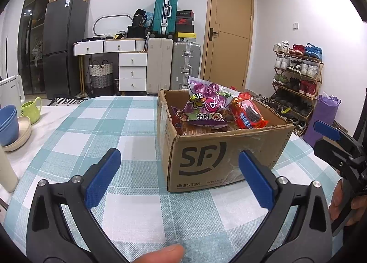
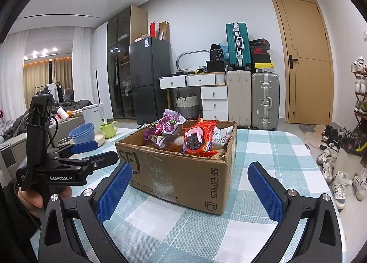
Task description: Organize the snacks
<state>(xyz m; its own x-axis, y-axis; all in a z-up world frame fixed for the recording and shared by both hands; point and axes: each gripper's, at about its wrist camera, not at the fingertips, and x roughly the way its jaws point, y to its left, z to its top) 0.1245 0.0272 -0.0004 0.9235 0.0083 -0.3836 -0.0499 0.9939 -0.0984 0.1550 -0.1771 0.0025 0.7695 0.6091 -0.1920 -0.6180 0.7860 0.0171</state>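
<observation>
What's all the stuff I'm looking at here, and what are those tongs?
Cardboard box: one, brown, on the checked tablecloth.
Snack packets: several; purple and red ones on top, inside the box.
Bowls: stacked, blue on cream, table's left edge.
Mug: one, green, beside the bowls.
Suitcases: three, teal, cream, silver, by the door.
Fridge: one, dark, back left.
Shoe rack: one, full, right wall.
Left tongs: open, empty.
Right tongs: open, empty.

A table under a teal-and-white checked tablecloth (image 1: 96,125) carries an open cardboard box (image 1: 220,155) near its middle. On the bare pale strip beside the cloth stand stacked blue bowls (image 1: 8,125) on cream plates (image 1: 21,133), a green mug (image 1: 32,109) and a white kettle (image 1: 10,93).
</observation>
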